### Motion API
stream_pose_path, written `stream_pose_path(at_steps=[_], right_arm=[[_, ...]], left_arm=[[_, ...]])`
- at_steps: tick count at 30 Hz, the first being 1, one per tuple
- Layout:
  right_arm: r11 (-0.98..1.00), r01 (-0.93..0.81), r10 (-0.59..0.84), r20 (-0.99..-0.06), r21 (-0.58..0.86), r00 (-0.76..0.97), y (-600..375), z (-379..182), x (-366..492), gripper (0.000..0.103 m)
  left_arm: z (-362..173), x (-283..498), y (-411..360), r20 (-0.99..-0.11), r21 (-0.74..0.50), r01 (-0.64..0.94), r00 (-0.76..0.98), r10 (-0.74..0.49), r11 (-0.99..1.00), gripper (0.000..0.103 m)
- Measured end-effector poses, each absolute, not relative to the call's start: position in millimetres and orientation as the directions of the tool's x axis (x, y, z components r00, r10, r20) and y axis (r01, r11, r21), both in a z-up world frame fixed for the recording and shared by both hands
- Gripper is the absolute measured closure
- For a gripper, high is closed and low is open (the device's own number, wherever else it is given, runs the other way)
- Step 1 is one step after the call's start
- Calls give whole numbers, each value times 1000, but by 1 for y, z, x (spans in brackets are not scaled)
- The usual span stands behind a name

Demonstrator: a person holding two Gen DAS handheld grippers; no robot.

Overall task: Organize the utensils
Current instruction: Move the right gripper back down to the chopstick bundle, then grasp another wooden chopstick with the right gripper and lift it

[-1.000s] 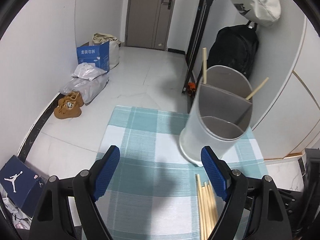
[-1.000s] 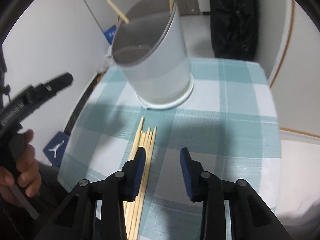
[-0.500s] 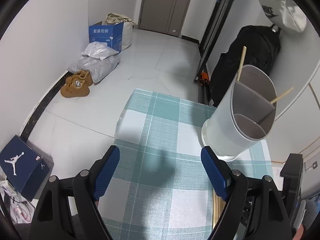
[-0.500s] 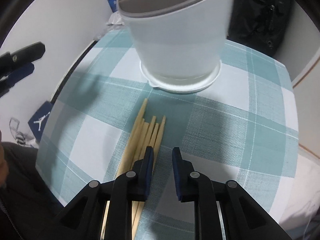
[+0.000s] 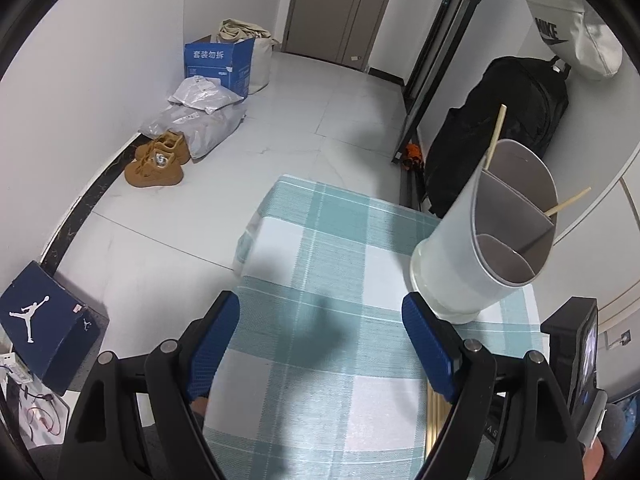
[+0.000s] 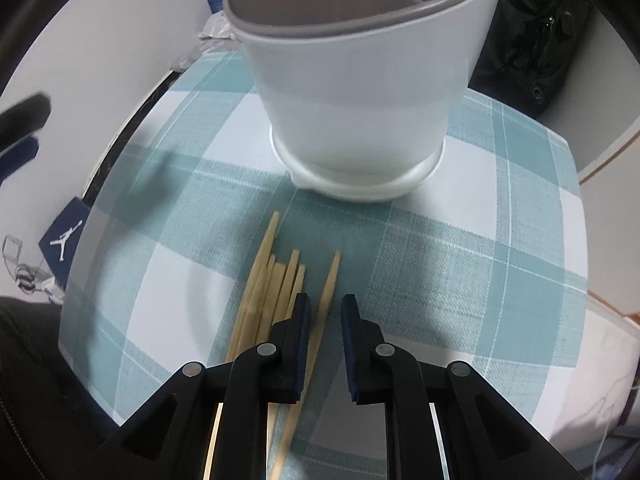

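White walls [image 5: 100, 60] enclose a pale tiled floor [image 5: 320, 112] leading to a grey door [image 5: 340, 8]. Tan shoes [image 5: 158, 160], grey parcels [image 5: 204, 116] and a blue carton [image 5: 218, 62] sit along the left wall; a black backpack [image 5: 516, 108] leans right. A teal-checked cloth [image 5: 320, 280] covers the surface.

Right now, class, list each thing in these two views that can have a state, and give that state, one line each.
Left tool: open wide, holding nothing, above the cloth.
Right tool: partly open, fingers straddling one chopstick, not clamped.
Single chopstick: lying flat, apart from the rest.
Chopstick bundle: lying flat on the checked cloth.
Utensil holder: upright, divided inside.
Two chopsticks: already in the holder, leaning.
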State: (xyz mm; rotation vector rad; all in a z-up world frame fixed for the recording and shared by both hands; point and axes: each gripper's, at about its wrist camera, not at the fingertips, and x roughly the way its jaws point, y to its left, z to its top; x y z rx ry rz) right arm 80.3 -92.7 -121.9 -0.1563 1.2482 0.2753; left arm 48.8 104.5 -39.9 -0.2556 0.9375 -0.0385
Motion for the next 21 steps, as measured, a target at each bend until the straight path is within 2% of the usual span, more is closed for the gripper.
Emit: stream_pose_path(at_steps=[6,9,10,17,21], right_arm=[[962,-271,96,-945,8,314,-86,-121,88,89],[970,-241,85,-940,3,331,-88,-121,92,99],[973,-232,85,-937,4,338,-89,-121,92,99],[982,-162,153,-912,97,382,-109,-115,94,99],[971,-113,239,-870,211,431,-137,-99,88,99]], left_arm=[[-45,53,112,-808,-233,-105,575,-132,967,23],[-49,55,111,-818,-226,-106,561,-129,968,23],[-52,55,110,-822,-223,-100,554,-132,970,23],[-70,54,94,-861,-219,-39,478,-174,975,23],[-81,51,73,-888,-220,37,406,-215,975,23]])
